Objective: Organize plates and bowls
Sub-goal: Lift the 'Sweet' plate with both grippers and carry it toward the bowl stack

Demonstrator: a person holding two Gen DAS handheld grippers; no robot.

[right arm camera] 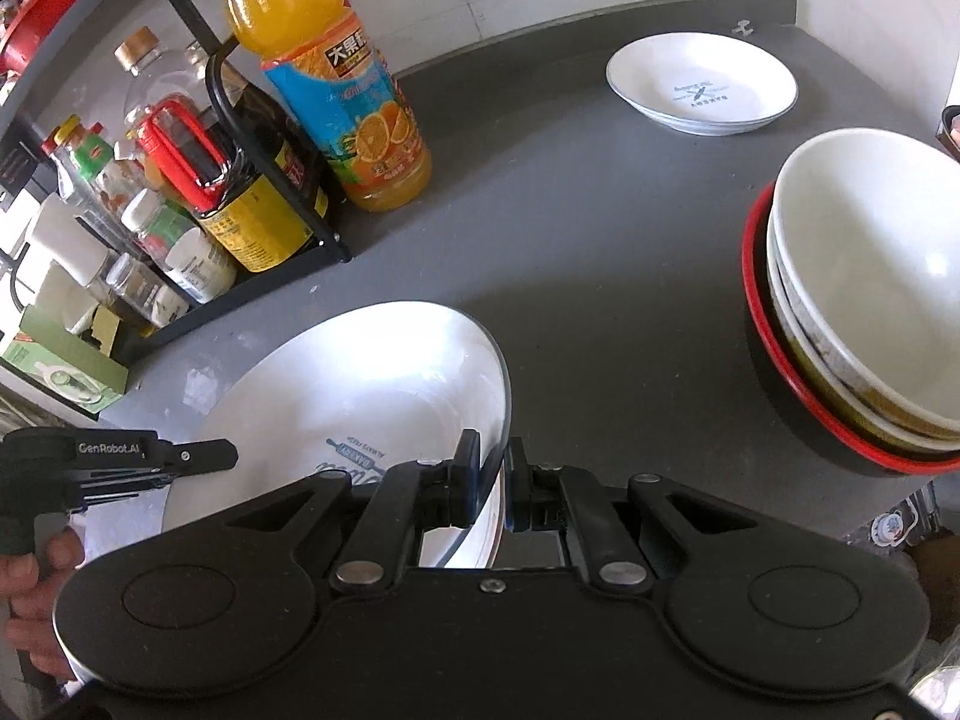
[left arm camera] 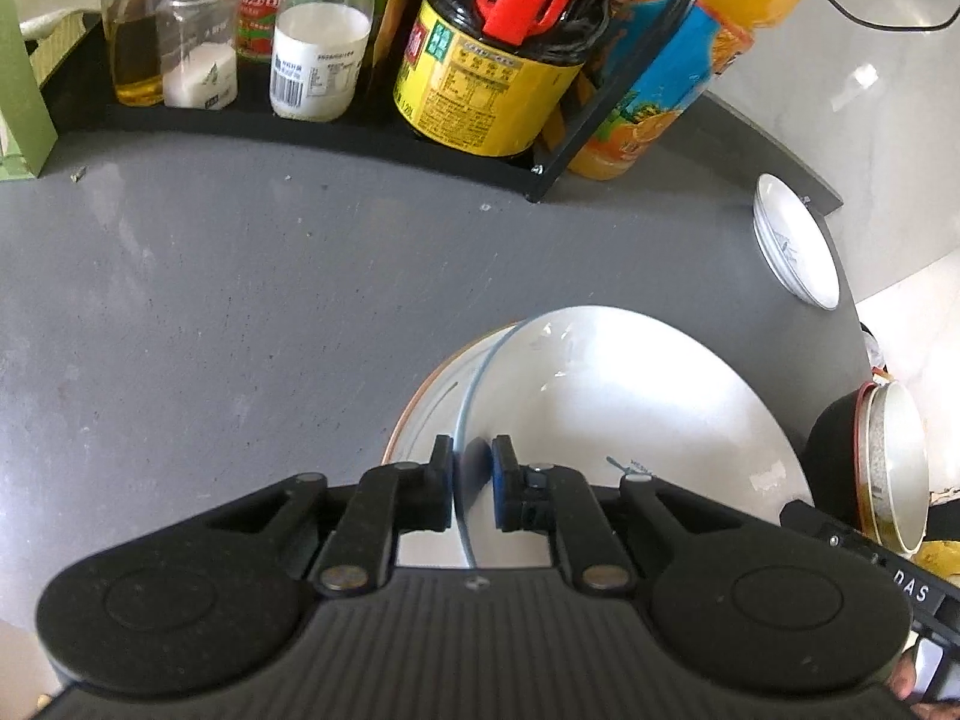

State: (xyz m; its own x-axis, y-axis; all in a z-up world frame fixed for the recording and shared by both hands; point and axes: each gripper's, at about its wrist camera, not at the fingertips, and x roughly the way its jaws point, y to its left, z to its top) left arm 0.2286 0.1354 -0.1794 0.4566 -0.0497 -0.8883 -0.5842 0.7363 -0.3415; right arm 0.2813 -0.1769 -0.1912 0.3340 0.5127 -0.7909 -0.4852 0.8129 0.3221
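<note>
A large white plate [left arm camera: 630,408] with a thin blue rim is held at two sides. My left gripper [left arm camera: 472,456] is shut on its near-left rim. My right gripper [right arm camera: 492,468] is shut on the right rim of the same plate [right arm camera: 360,384]. An orange-rimmed plate [left arm camera: 420,414] peeks out from under its left side. A smaller white plate [right arm camera: 702,84] lies at the counter's far right corner. Stacked white bowls [right arm camera: 864,300] sit in a red-rimmed black dish [right arm camera: 757,300] on the right. In the right wrist view, the left gripper's body [right arm camera: 150,456] shows at the left, with a hand on it.
A black wire rack [left arm camera: 558,162] with sauce and seasoning bottles runs along the back of the grey counter [left arm camera: 240,300]. An orange juice bottle [right arm camera: 336,96] stands by the rack's end. A green box [right arm camera: 66,366] sits at the left. The counter's edge curves off on the right.
</note>
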